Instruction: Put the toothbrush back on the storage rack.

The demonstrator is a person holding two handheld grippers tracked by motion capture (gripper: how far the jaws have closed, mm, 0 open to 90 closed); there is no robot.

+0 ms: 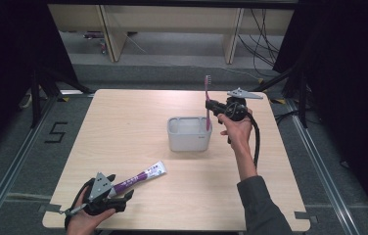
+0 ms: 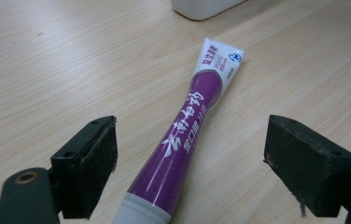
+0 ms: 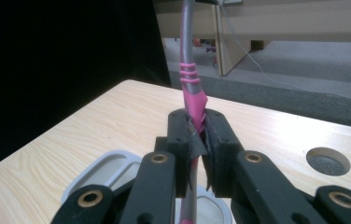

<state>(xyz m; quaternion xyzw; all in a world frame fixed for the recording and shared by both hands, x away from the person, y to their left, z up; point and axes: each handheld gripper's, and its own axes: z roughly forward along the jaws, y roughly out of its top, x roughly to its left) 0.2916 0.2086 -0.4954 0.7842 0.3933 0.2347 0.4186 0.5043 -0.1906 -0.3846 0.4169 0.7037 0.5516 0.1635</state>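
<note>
Holding a pink toothbrush (image 1: 207, 100) upright over the grey holder (image 1: 189, 133) — right tongs (image 1: 210, 105) pinching it mid-handle.

Right tongs are pressed together on the toothbrush handle, bristles up top, lower end dipping into the holder's right-hand compartment; can't tell if it touches the bottom. In the right gripper view the pads (image 3: 190, 140) clamp the pink part of the handle, with the holder's rim right below. Holder sits about mid-surface (image 1: 133, 112), with lots of bare wood all round it. Left tongs (image 1: 123, 193) are spread wide near the front edge — the purple toothpaste tube (image 1: 138, 178) lies flat between the jaws without touching either pad, cap end toward the gripper, crimped end pointing at the holder. Tube and holder are well apart.
</note>
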